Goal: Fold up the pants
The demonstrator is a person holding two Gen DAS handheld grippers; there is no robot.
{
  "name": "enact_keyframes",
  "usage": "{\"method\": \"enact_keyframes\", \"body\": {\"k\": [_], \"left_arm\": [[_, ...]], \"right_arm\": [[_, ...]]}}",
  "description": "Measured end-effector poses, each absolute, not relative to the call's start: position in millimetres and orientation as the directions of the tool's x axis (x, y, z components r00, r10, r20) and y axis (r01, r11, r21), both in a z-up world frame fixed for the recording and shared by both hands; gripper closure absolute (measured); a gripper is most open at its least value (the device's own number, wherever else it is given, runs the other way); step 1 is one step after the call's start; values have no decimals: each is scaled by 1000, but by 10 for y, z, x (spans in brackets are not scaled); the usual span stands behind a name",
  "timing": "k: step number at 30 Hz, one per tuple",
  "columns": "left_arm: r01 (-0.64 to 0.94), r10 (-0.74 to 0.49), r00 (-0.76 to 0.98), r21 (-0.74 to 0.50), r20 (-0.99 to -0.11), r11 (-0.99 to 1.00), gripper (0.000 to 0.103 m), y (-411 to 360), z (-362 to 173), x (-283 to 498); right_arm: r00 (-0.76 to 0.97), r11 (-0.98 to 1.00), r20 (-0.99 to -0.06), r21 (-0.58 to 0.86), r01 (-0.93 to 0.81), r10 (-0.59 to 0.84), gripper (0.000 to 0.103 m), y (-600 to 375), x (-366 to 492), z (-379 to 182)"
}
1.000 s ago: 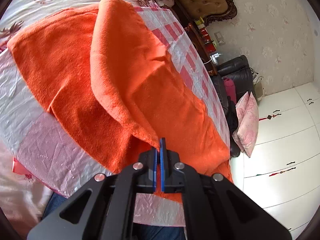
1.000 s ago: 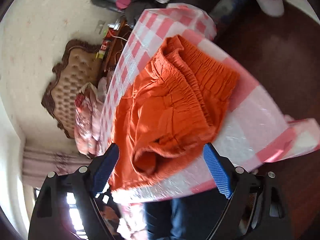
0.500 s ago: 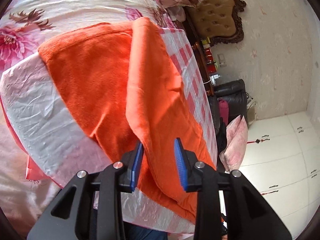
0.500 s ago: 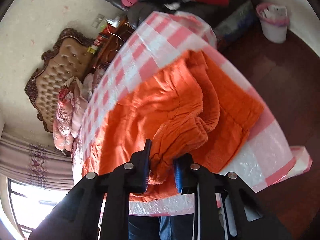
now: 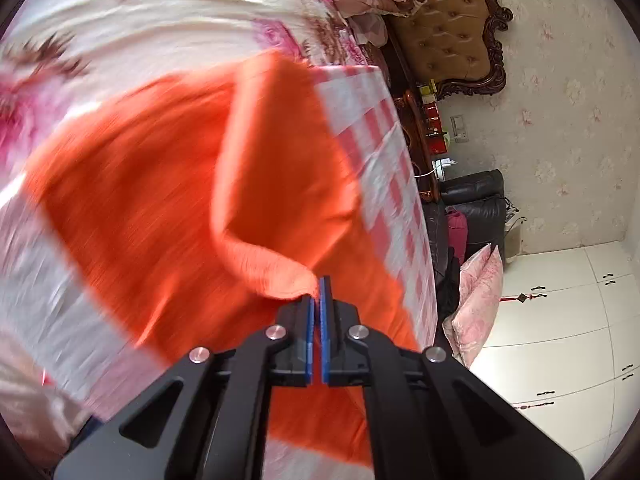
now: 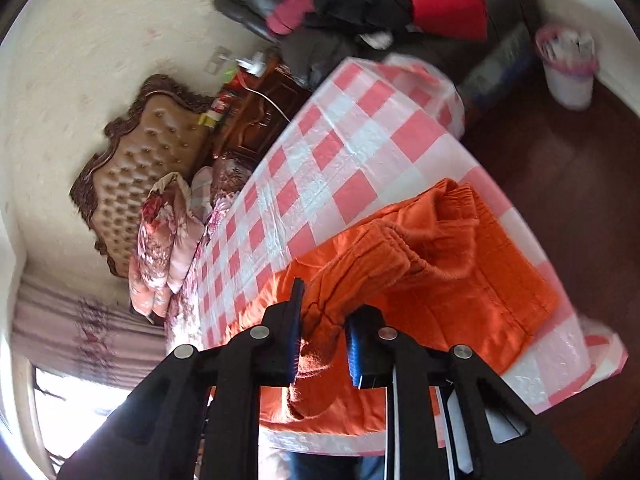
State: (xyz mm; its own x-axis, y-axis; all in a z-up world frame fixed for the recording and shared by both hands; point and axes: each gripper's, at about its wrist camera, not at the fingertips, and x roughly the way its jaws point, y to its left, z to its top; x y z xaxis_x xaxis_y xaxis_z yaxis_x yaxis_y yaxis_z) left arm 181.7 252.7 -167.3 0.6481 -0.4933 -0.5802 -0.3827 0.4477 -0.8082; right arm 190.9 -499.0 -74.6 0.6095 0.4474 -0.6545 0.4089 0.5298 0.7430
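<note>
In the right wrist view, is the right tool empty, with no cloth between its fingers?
No, the right tool has the bunched elastic waistband of the orange pants squeezed between its two blue pads.

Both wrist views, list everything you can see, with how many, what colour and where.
pants: one, orange, on the checked cloth, two parts lifted
checked cloth: one, pink and white, over the table
floral bedding: one, white and pink, beyond the table
headboard: one, tan tufted, dark carved frame, against the wall
armchair: one, black, piled with clothes
pink cushion: one, leaning by the armchair
bin: one, white with pink liner, on the dark floor
left gripper: black, blue fingers, shut on a pants edge
right gripper: black, blue fingers, shut on the bunched waistband
</note>
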Motion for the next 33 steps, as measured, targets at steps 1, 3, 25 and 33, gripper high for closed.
{"method": "enact_keyframes", "body": {"k": [1,3,25,33], "left_arm": [[-378,-489,638,-795,-595,474,102,2492,-1535,2012],[-330,-475,614,-752,-631,571,102,2312,-1077,2679],[-280,-405,643,-692,-650,665,102,2054,-1573,1125],[-258,-494,711,-839,-501,479,72,2192,-1856,1083]], "right_arm": [[600,519,-660,742,425,452,83,-5046,2129,-717],[608,522,-669,732,438,428,84,-5177,2551,-618],[596,634,-748,618,466,292,85,-5366,1509,-1648],[532,698,-838,455,553,124,87,-5252,1202,-1661]]}}
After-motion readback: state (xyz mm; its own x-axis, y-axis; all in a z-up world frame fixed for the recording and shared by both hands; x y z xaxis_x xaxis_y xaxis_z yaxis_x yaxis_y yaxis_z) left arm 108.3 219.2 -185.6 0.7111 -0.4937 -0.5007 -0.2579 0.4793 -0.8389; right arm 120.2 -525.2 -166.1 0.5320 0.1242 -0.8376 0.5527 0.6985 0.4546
